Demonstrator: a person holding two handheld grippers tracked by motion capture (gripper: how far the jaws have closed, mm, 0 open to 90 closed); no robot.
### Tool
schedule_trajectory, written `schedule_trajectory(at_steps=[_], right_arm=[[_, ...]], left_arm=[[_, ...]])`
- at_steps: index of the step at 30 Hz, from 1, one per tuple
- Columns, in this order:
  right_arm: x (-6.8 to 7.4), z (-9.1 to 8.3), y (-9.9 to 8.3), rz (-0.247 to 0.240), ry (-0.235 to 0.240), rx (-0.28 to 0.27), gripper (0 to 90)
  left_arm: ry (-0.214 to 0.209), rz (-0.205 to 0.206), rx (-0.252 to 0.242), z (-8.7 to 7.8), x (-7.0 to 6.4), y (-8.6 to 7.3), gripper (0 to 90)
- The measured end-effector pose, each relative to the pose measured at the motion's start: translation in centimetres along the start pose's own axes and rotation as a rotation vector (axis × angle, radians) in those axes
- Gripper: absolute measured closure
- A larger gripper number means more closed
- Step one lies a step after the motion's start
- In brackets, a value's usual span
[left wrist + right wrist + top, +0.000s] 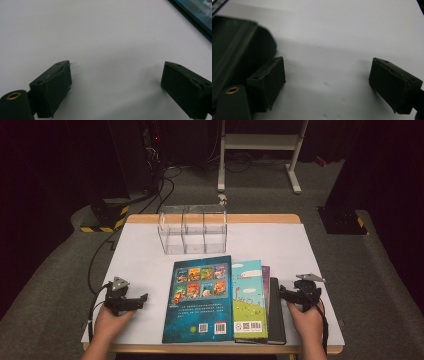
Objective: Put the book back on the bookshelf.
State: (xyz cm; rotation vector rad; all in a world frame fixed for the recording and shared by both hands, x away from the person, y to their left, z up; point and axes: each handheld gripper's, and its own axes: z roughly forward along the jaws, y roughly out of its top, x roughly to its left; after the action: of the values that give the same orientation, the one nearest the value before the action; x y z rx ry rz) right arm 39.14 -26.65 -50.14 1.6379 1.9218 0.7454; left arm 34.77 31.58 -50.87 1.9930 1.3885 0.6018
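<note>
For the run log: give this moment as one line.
left gripper: open, on table | right gripper: open, beside black book | books overlapped, flat | clear organizer: empty

The big dark-blue hardcover book (199, 299) is showing a grid of small orange and green cover pictures plus white code squares. The light-blue and green picture book (248, 300) is wearing a cartoony sky-and-grass look. The slim black notebook (276, 310) is looking plain, and the table's white top (145, 265) is looking spotless.
</note>
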Motion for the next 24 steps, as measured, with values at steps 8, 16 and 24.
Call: schedule_trajectory(at_steps=[8,16,24], right_arm=[[0.13,-0.55,-0.85,-0.014,0.020,-0.022,13.5],[-0.03,-0.56,-0.79,-0.017,0.034,-0.012,13.3],[0.27,-0.71,-1.10,-0.033,0.012,-0.036,15.4]], left_arm=[[-0.010,-0.006,0.003,0.02,0.09,0.01,9.4],[0.004,0.001,-0.004,-0.09,-0.13,-0.10,10.4],[-0.016,0.007,-0.014,-0.19,-0.11,-0.20,14.4]])
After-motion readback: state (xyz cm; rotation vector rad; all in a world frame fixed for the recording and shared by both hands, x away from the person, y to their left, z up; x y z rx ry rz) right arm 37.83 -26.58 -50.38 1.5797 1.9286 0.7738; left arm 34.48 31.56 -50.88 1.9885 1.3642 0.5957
